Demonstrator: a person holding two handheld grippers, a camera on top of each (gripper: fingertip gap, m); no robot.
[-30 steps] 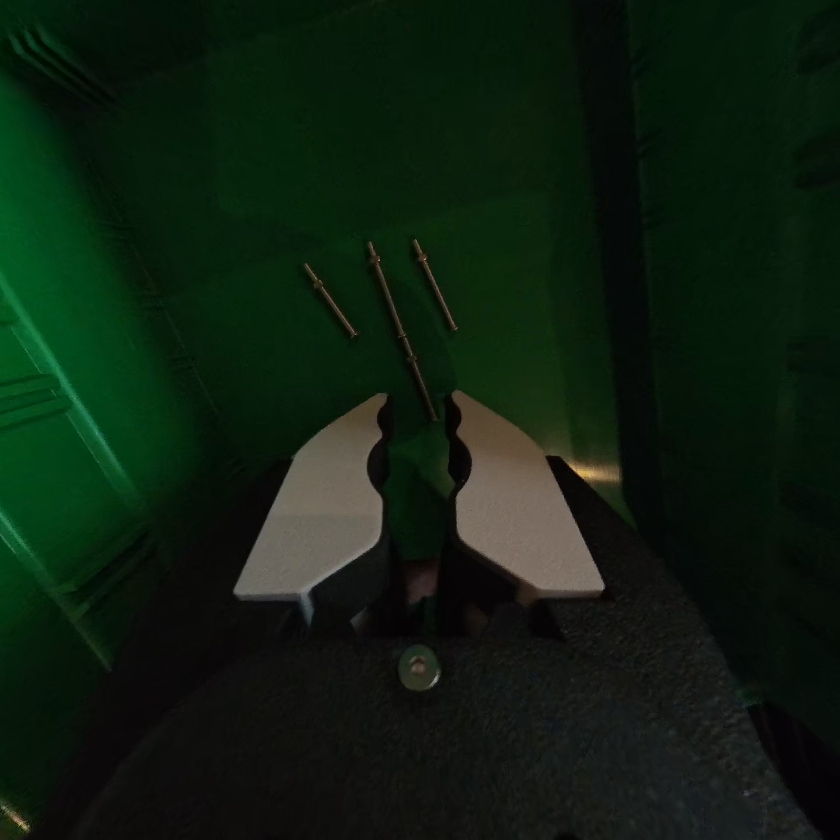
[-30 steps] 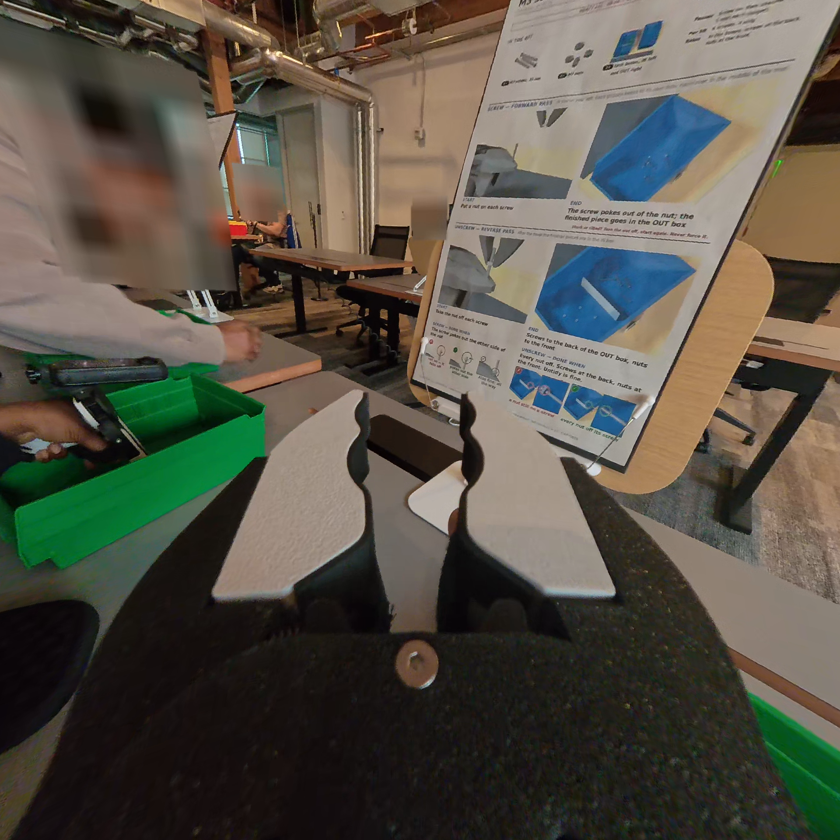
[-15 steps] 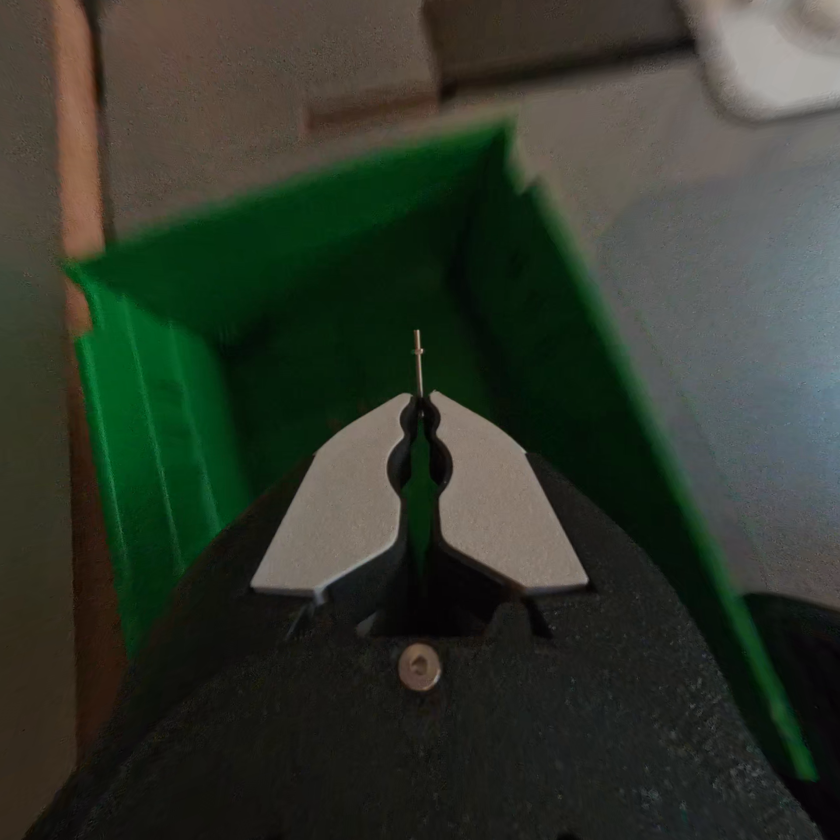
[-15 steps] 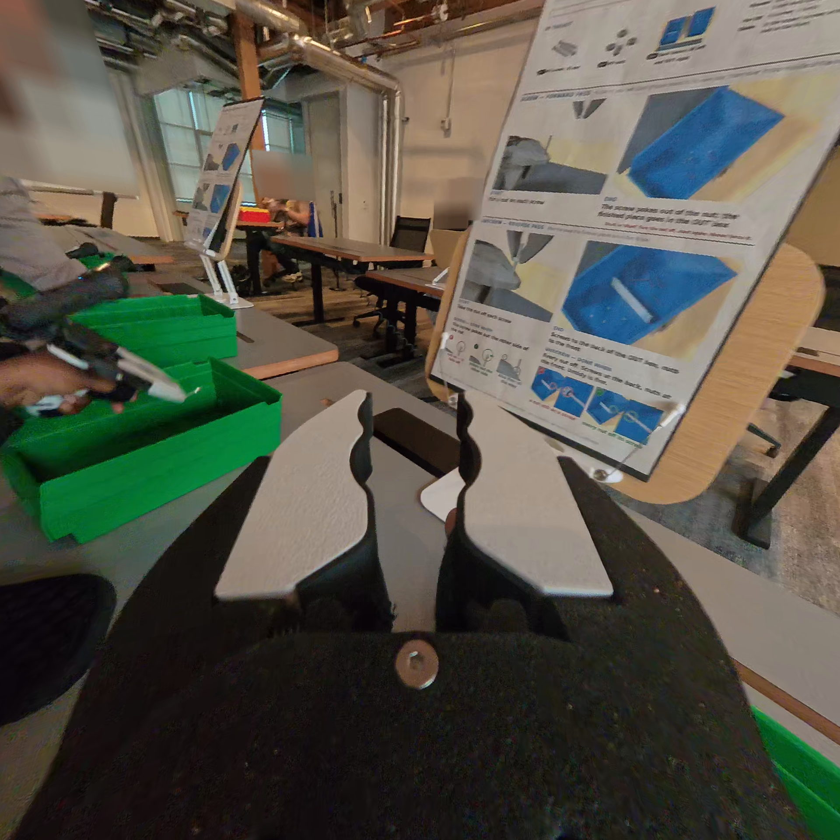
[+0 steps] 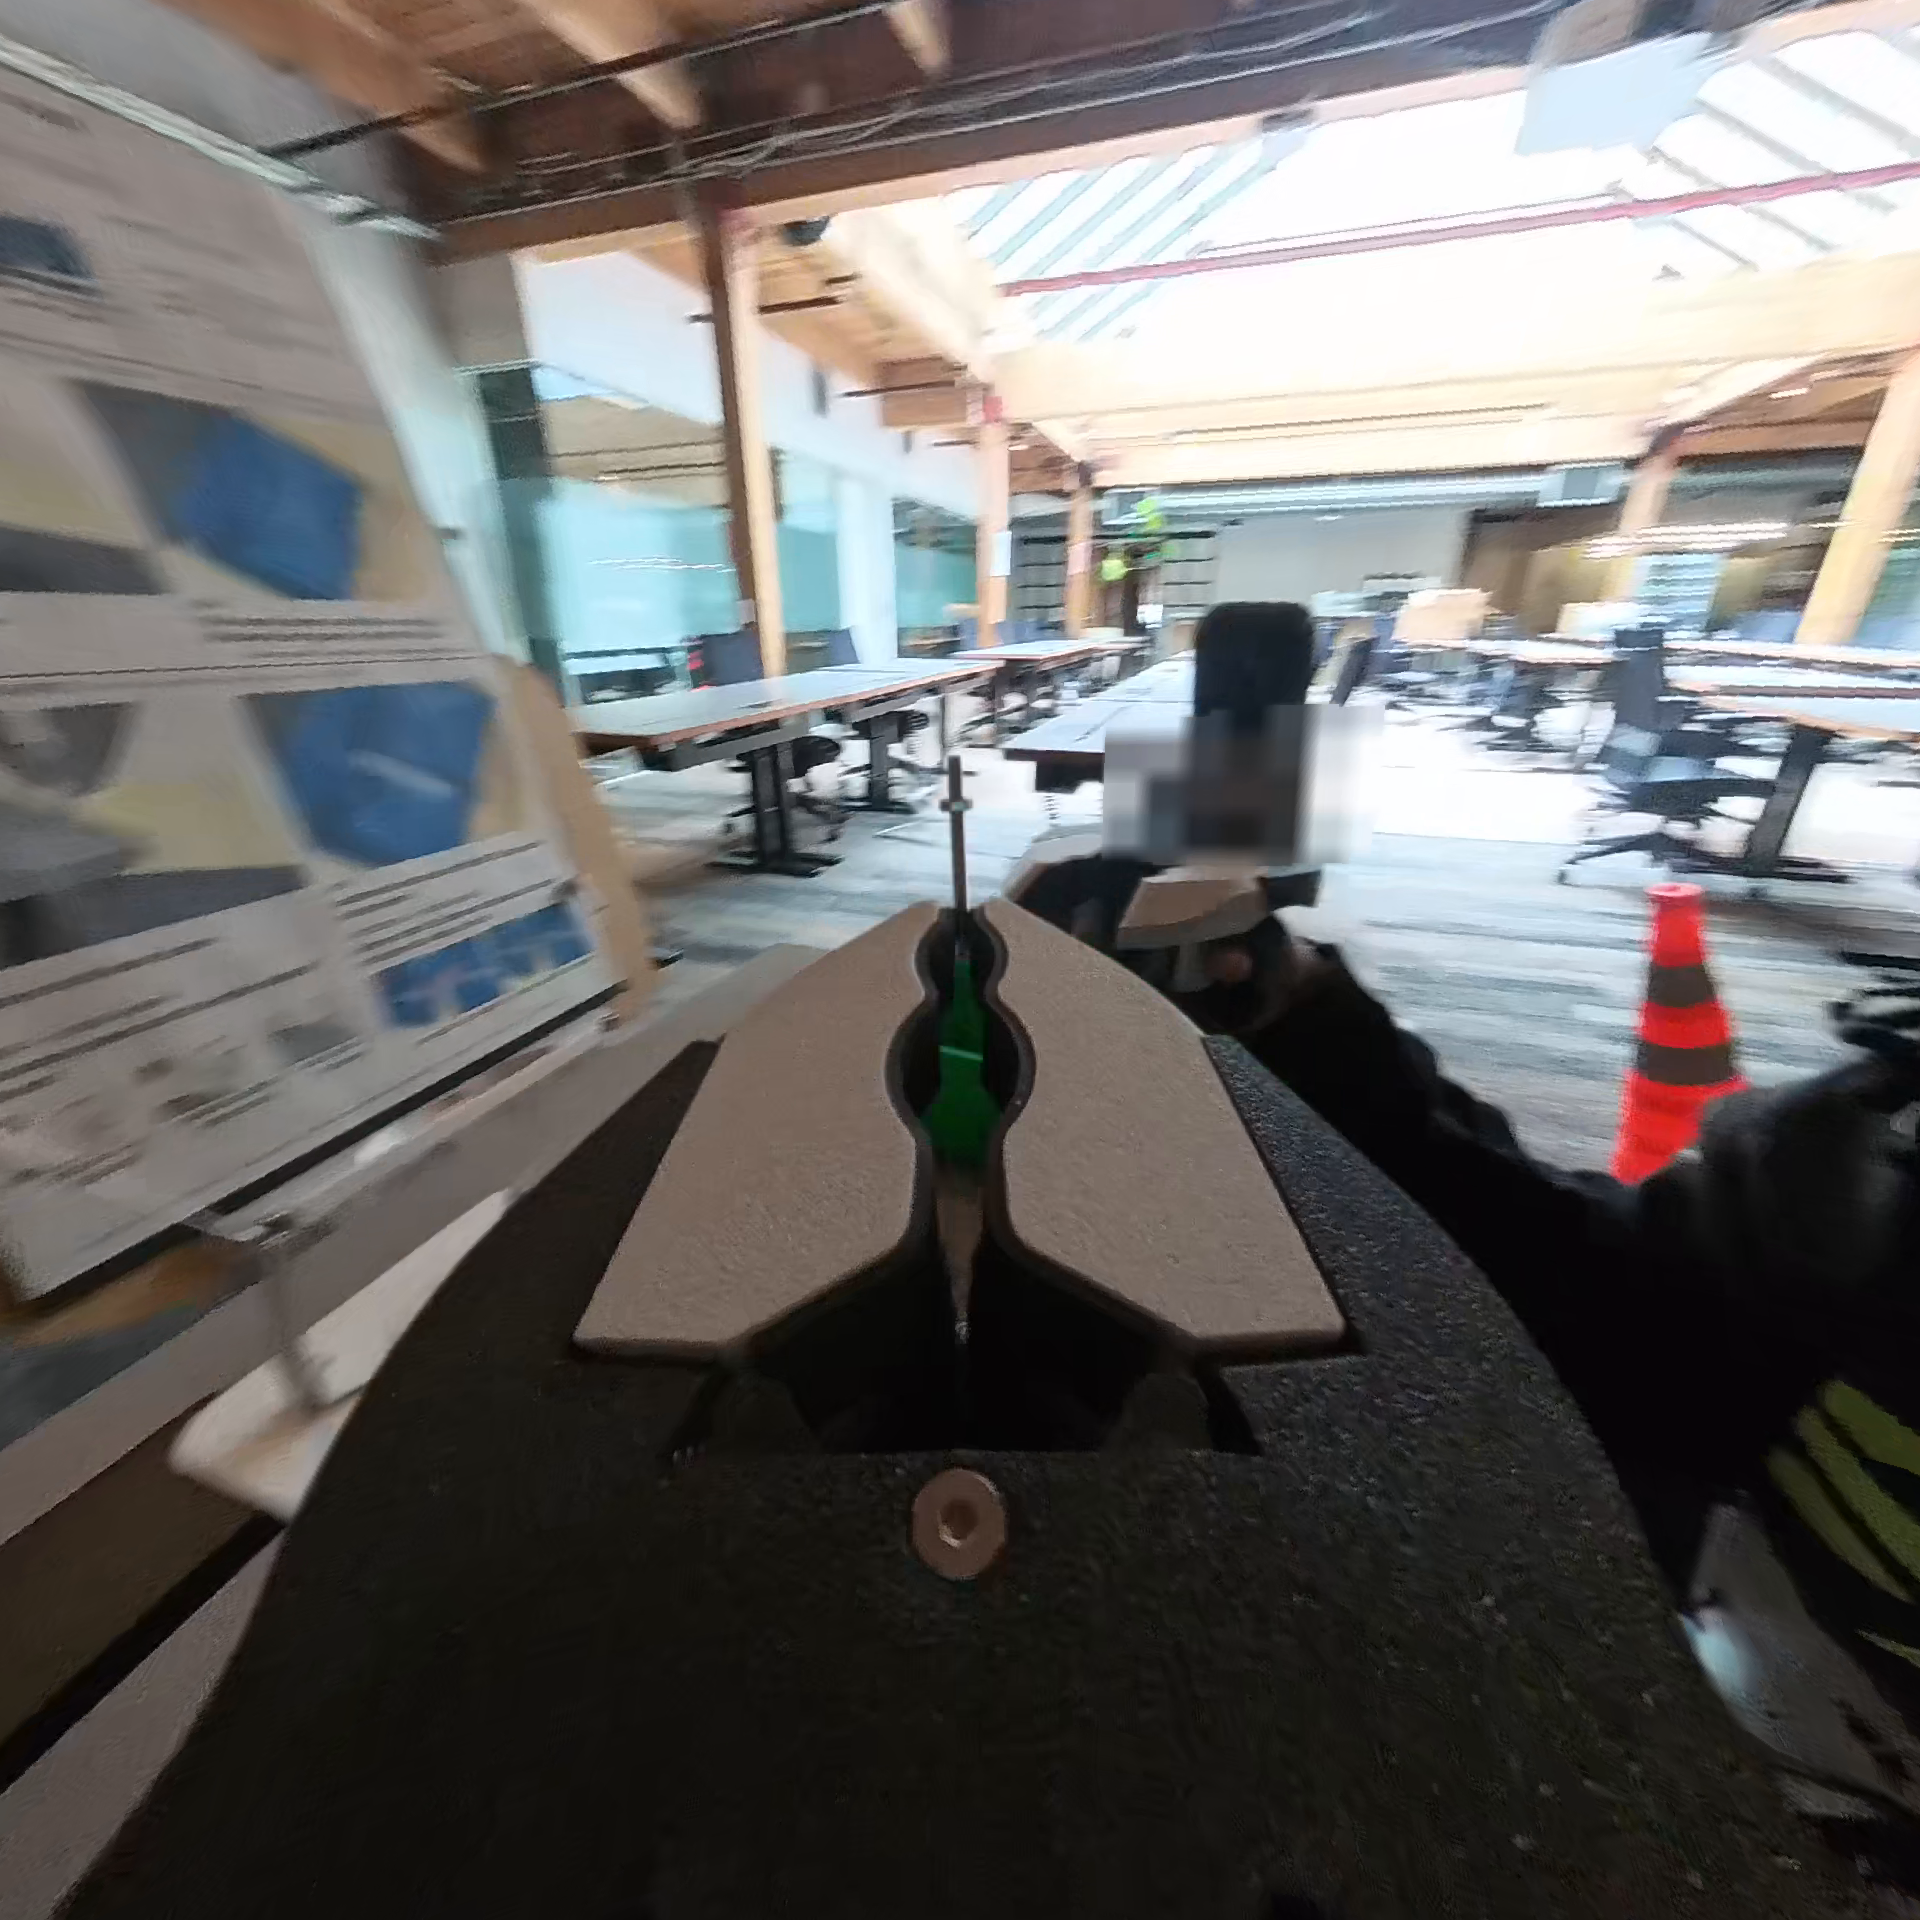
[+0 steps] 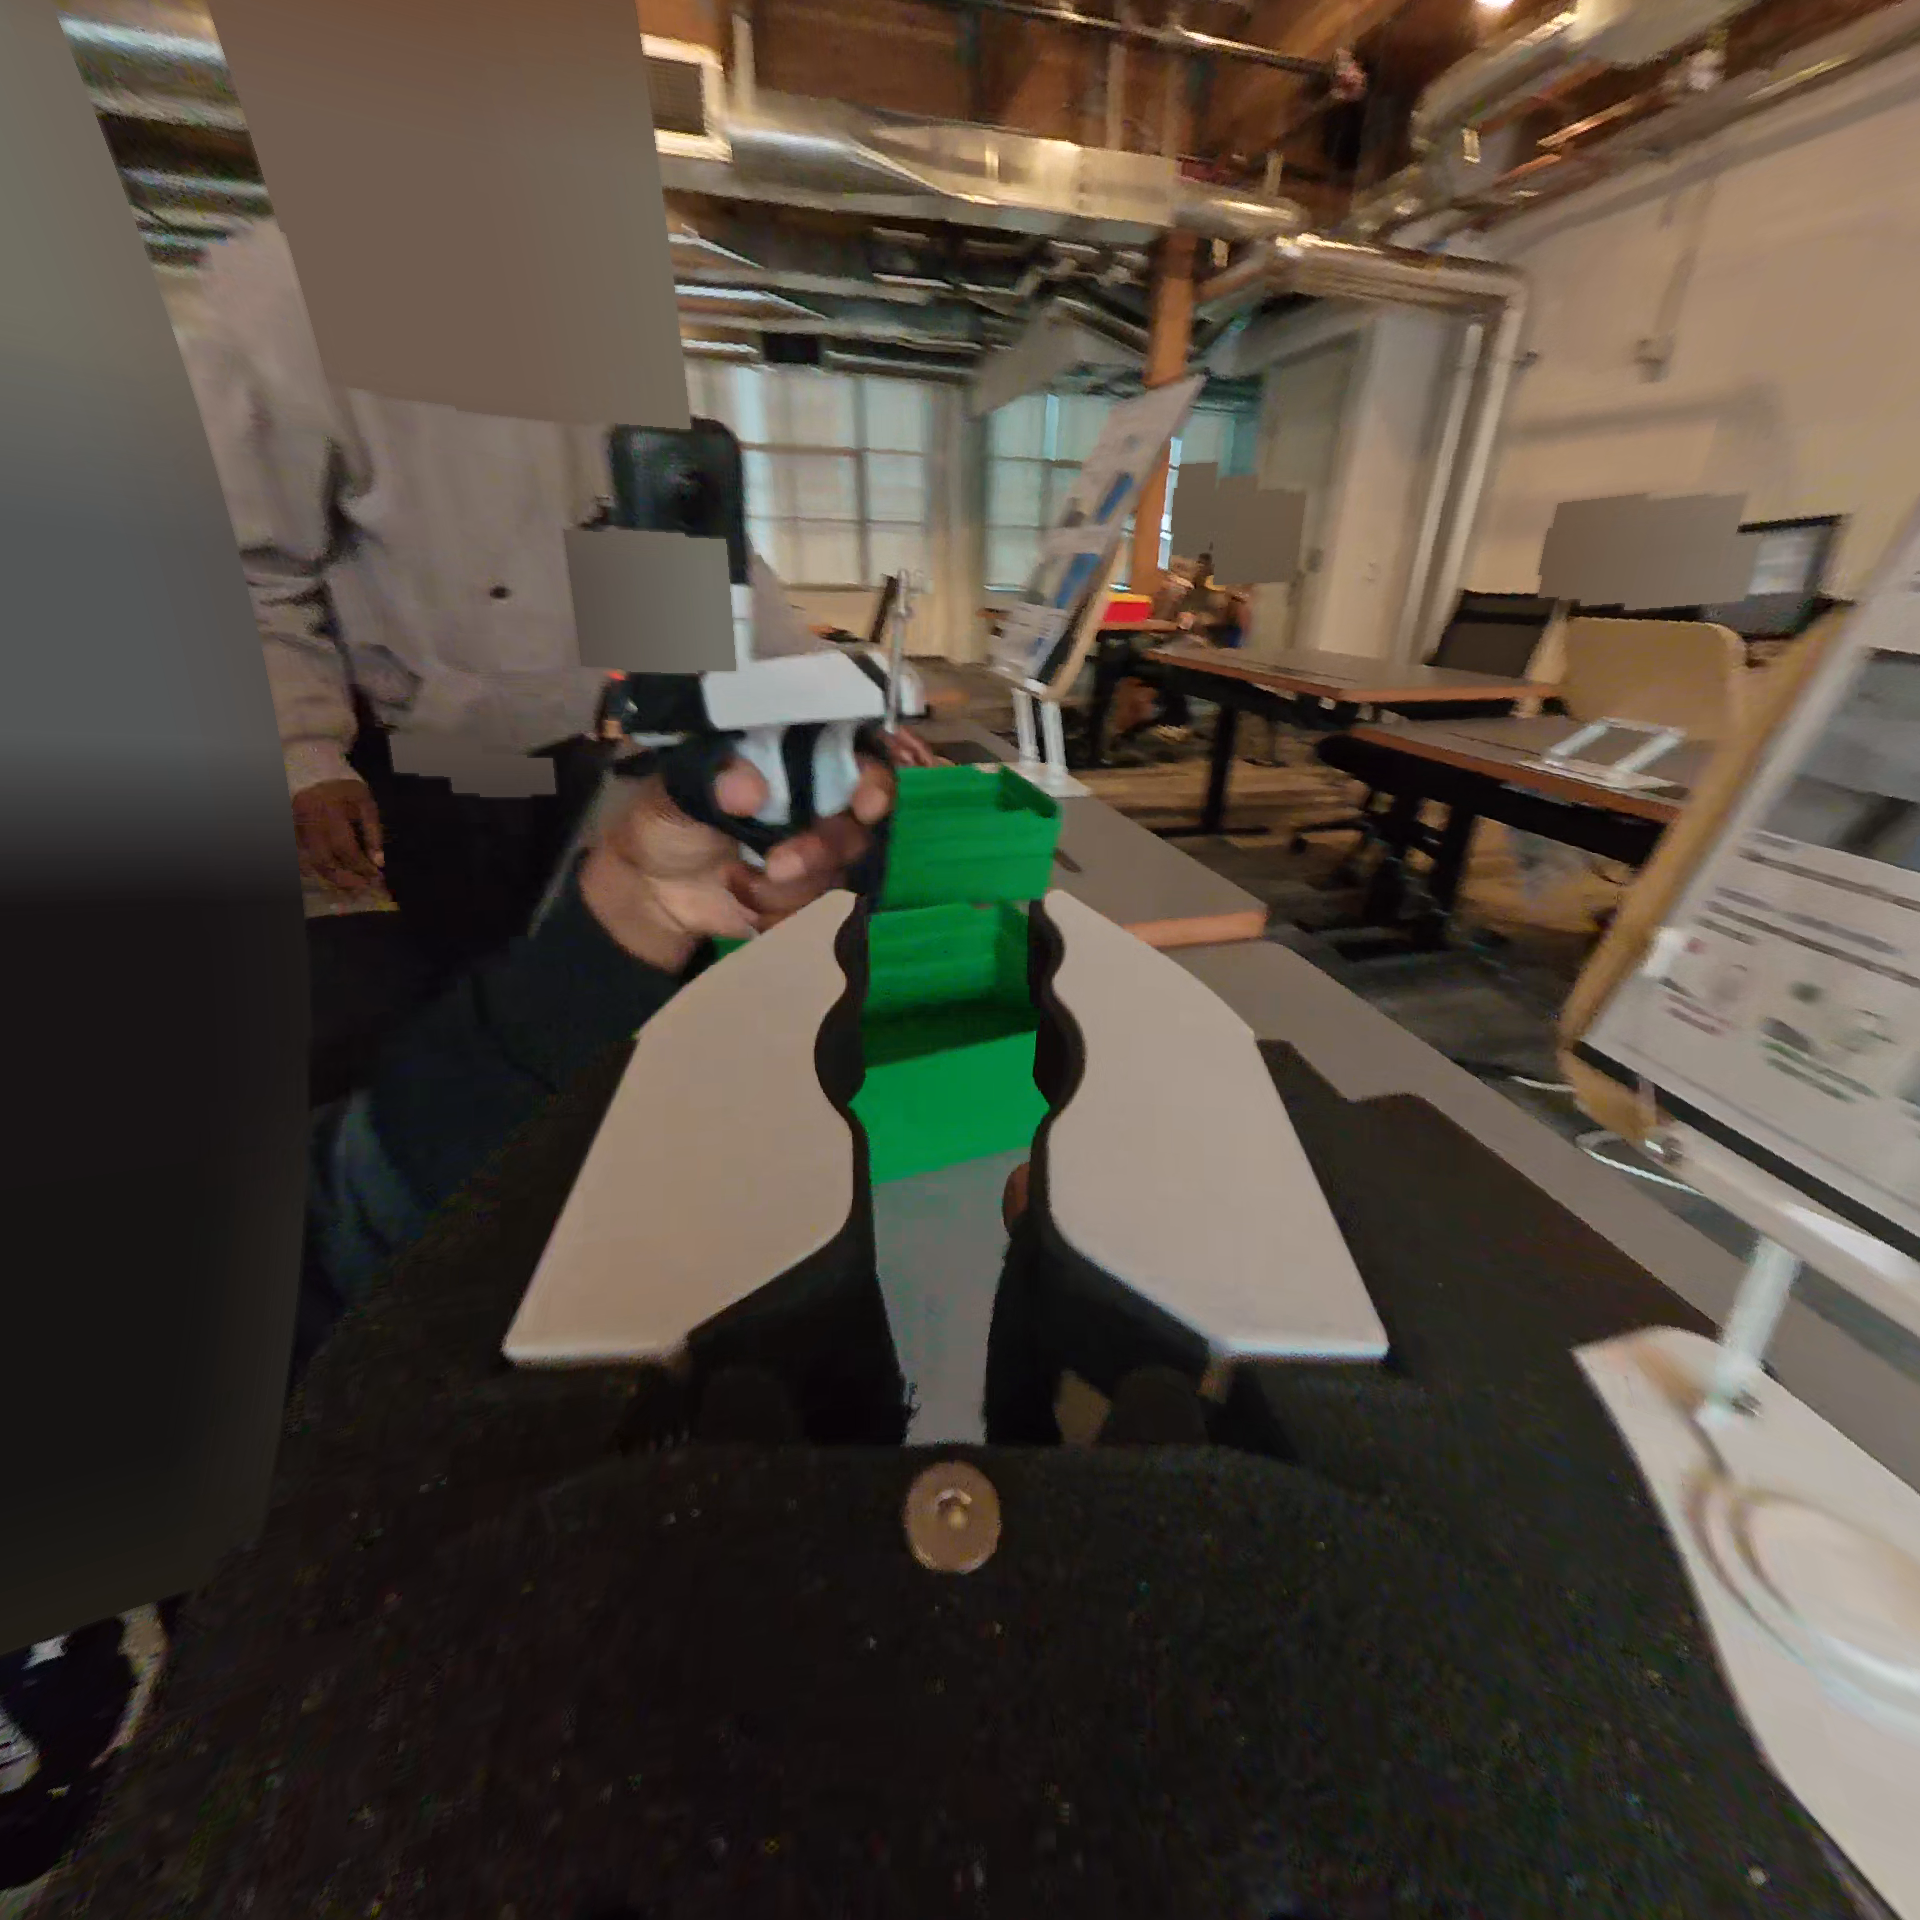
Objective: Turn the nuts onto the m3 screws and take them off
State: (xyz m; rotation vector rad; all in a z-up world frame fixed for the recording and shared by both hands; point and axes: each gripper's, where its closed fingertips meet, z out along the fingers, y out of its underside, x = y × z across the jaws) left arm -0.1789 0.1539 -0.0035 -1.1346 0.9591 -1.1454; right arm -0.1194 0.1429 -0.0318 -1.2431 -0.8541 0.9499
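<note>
Left gripper [image 5: 961, 912]: clenched on a thin screw [image 5: 957, 844], standing upright past the tips, nut [image 5: 955, 805] near its top. Right gripper [image 6: 948, 925]: released, empty, aimed toward green bins [image 6: 966, 831] on the bench [image 6: 1143, 883]. Best held steady, nut pinched squarely, turned off gently.

A large open workspace: exposed wooden beams [image 5: 644, 156] and posts [image 5: 746, 447] carry a ceiling with bright skylights [image 5: 1455, 177] at the upper right of the left wrist view. Rows of long desks [image 5: 790, 701] and dark office chairs [image 5: 1673, 758] fill the middle distance on a grey carpet [image 5: 1455, 966]; an orange-and-black traffic cone [image 5: 1673, 1029] stands at right. In the right wrist view, silver ducts [image 6: 1039, 166] cross the top, tall paned windows [image 6: 831, 478] sit centre, and a white wall [image 6: 1714, 364] fills the right.
</note>
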